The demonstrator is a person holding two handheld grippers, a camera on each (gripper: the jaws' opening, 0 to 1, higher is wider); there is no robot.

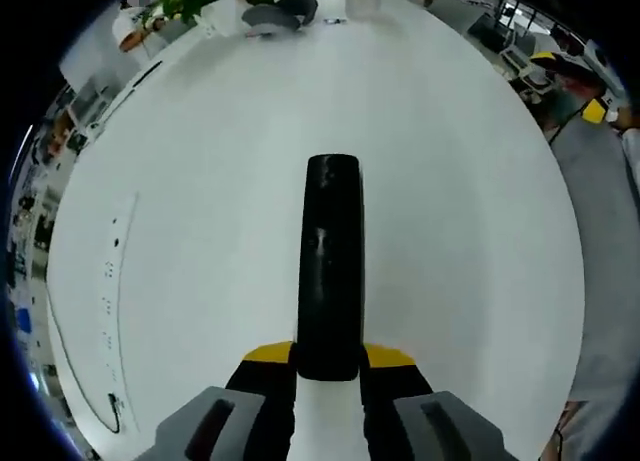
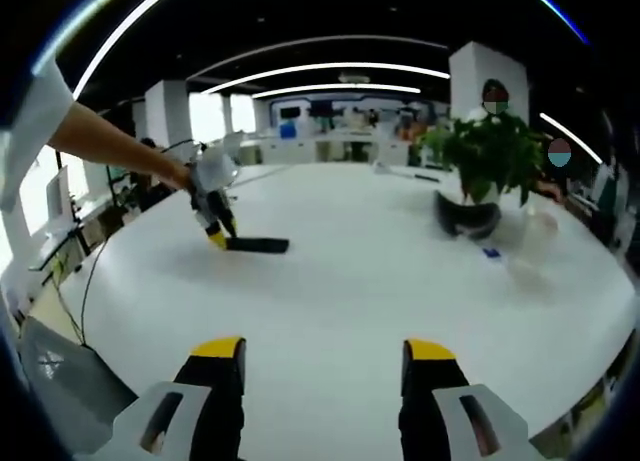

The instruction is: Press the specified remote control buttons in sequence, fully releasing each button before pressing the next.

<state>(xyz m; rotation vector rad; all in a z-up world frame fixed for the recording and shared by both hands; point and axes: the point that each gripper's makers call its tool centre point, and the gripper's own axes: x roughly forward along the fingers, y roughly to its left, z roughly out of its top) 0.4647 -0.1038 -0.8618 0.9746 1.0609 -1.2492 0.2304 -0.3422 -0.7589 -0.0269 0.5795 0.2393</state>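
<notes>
Remote (image 1: 331,266), slim, rigid, likely light and smooth, lies flat on the table (image 1: 200,181), its near end clamped by the left gripper (image 1: 330,366); right gripper (image 2: 322,381) hangs released, well apart.

Grey gripper (image 2: 320,366) — black jaws, yellow tips

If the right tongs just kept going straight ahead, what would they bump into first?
Probably nothing soon. The right tongs are open and point over bare white table. The black remote held by the left tongs sits off to the left, the plant to the right. Depth is hard to judge.
</notes>
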